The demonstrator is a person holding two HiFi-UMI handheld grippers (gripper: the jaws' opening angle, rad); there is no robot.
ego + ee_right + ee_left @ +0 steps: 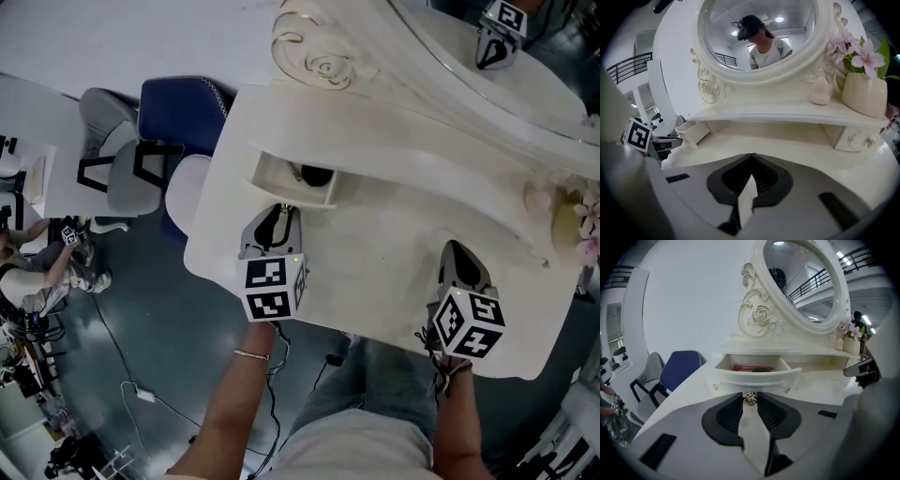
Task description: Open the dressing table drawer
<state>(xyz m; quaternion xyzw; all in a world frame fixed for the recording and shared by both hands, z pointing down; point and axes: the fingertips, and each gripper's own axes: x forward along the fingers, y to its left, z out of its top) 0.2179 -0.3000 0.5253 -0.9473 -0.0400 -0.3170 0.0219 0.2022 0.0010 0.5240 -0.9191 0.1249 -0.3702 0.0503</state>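
The white dressing table point(375, 262) has a small left drawer point(292, 182) pulled out from under its shelf. In the left gripper view the drawer point(752, 376) stands open, with a red item point(745, 367) and a green item point(761, 370) inside. My left gripper point(750, 393) is shut on the drawer's small metal knob point(750, 399) at the middle of the curved front. The head view shows this left gripper point(278, 212) right at the drawer front. My right gripper point(457, 247) rests over the tabletop to the right; in its own view the right gripper point(751, 155) is shut with nothing in it.
An oval mirror point(801, 282) in a carved frame stands at the back. A vase of pink flowers point(864, 91) and a small right drawer point(855, 137) sit at the right end. A blue chair point(178, 112) and a grey chair point(127, 173) stand left of the table.
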